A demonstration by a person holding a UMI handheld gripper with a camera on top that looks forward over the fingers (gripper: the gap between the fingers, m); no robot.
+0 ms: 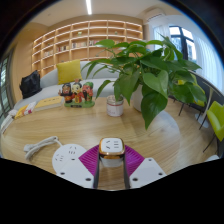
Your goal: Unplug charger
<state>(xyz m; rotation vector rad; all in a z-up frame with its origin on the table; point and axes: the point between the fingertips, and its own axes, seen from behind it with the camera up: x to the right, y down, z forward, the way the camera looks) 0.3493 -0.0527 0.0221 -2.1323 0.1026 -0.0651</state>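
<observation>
So your charger (112, 148) is sitting dead ahead of the tool (112, 166), right in the slot between the two fingers, down at the near edge of the round wooden tabletop (150, 120). It looks like a small white block with an orange patch on its face, standing up off whatever it's plugged into, and I can't really make out the socket or strip under it since the fingers and their magenta pads (92, 157) cover that part. The key thing for your next move: there's no sideways offset to fix, the charger lines up with the tool's own axis, so I'd guess the pull is straight back or up along the plug direction, not a twist. As for the tool, the fingers are spread about as wide as the charger and hug both sides of it, but honestly I can't tell whether the pads are actually pressing on it or just sitting beside it with a sliver of gap. There's a white cable (36, 146) looping near the tabletop's left edge and a big potted plant (140, 68) further in toward the middle, well apart from the charger, so nothing's crowding your pull.
</observation>
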